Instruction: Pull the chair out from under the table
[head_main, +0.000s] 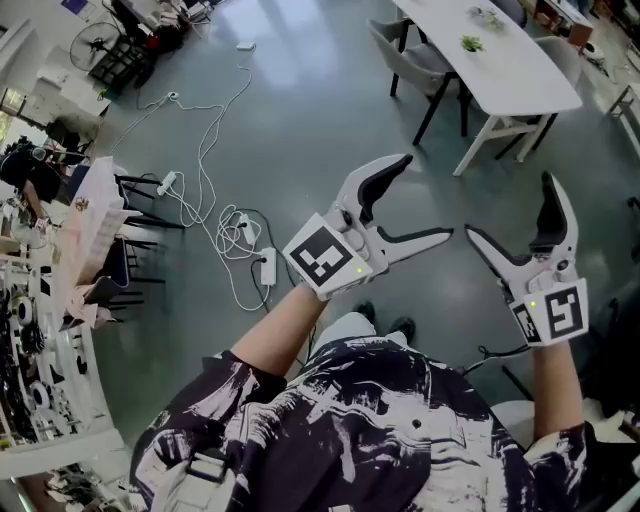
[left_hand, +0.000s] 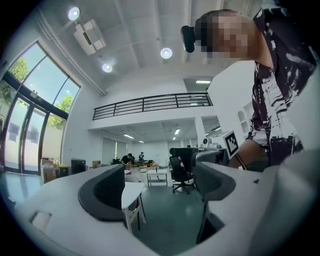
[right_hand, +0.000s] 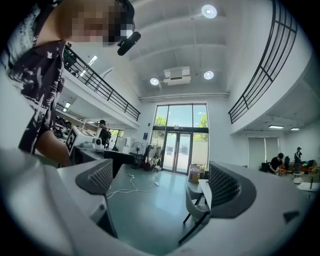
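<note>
The white table (head_main: 505, 55) stands far off at the upper right of the head view, with a grey chair (head_main: 408, 52) tucked under its left side. Both grippers are held level in front of me, well short of them. My left gripper (head_main: 428, 197) is open with nothing between its fingers. My right gripper (head_main: 509, 205) is open and empty too. In the right gripper view the grey chair (right_hand: 196, 206) and the table's edge (right_hand: 204, 186) show between the spread jaws of the right gripper (right_hand: 161, 184). The left gripper (left_hand: 160, 187) frames only distant floor and furniture.
White cables and power strips (head_main: 215, 215) trail over the grey-green floor to the left. A cluttered workbench (head_main: 40, 330) lines the left edge, with a fan (head_main: 95, 40) beyond. A black office chair (left_hand: 180, 172) and a small white table (left_hand: 131, 192) stand ahead in the left gripper view.
</note>
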